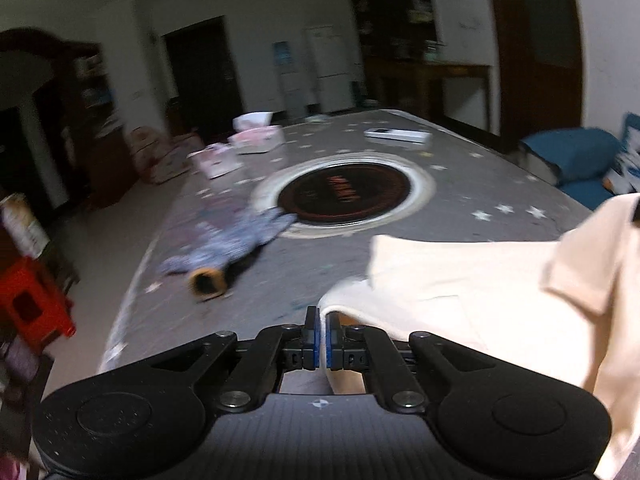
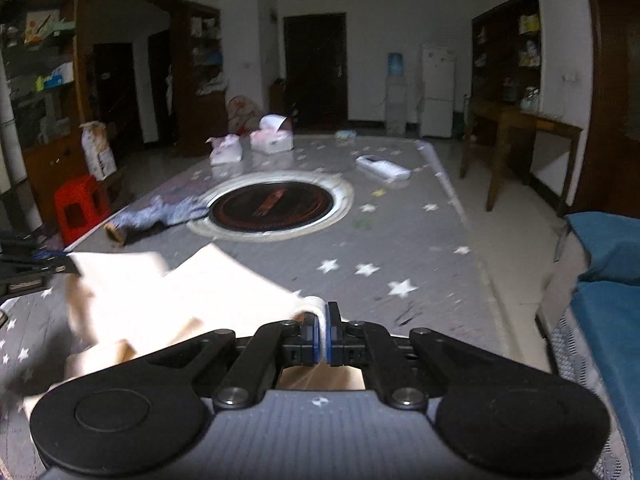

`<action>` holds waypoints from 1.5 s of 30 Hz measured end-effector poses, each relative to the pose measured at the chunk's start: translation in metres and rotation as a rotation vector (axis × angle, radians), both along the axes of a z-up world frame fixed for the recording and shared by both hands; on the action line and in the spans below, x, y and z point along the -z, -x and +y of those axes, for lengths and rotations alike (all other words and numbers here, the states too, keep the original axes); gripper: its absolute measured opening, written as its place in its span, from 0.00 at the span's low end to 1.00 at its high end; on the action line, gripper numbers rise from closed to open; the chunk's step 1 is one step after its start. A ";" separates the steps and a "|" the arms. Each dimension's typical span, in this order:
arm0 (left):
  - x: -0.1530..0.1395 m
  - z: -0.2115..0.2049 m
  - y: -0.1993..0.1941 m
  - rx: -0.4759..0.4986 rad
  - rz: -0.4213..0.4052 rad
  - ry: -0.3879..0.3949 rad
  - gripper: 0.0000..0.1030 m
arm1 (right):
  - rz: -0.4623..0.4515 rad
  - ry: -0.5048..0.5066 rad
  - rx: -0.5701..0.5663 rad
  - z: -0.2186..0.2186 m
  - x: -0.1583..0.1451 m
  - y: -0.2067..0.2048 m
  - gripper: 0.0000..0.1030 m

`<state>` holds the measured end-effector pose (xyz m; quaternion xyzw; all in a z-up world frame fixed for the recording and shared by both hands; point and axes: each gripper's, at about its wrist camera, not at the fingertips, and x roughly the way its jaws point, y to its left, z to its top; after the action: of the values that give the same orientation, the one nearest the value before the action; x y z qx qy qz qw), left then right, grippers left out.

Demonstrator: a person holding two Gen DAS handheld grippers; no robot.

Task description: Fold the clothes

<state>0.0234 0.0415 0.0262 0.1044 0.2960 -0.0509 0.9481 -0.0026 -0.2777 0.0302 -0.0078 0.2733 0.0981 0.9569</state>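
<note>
Pinching the cream shirt (image 1: 480,280) at both ends: left gripper (image 1: 322,316) and right gripper (image 2: 324,312) clamped on its edges above the star-patterned table (image 2: 400,240).

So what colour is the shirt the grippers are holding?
Cream shirt, clearest in the left wrist view.
</note>
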 end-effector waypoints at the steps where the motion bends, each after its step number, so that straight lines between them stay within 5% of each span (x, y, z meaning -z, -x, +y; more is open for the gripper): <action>1: -0.001 0.007 0.004 -0.018 -0.002 0.006 0.03 | -0.007 -0.002 0.010 -0.004 -0.002 0.003 0.02; 16: -0.018 0.073 0.093 -0.158 -0.012 0.086 0.03 | -0.096 -0.057 0.166 -0.059 -0.026 0.069 0.02; 21: -0.010 0.079 0.102 -0.150 0.064 0.091 0.04 | -0.005 -0.085 0.203 -0.076 -0.010 0.082 0.05; 24: -0.004 0.077 0.106 -0.143 0.089 0.059 0.13 | 0.065 -0.067 0.207 -0.081 0.003 0.081 0.13; 28: -0.007 0.076 0.109 -0.132 0.080 0.024 0.50 | 0.135 -0.052 0.207 -0.086 0.016 0.083 0.28; 32: -0.010 0.071 0.110 -0.075 0.078 0.013 0.63 | 0.190 -0.027 0.176 -0.087 0.020 0.093 0.37; 45: -0.015 0.035 0.080 0.010 0.063 0.016 0.66 | 0.194 -0.008 0.129 -0.090 -0.001 0.114 0.44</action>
<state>-0.0567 0.0766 0.0408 0.0964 0.3249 -0.0616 0.9388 -0.1169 -0.3679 0.0313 0.0231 0.3643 0.0379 0.9302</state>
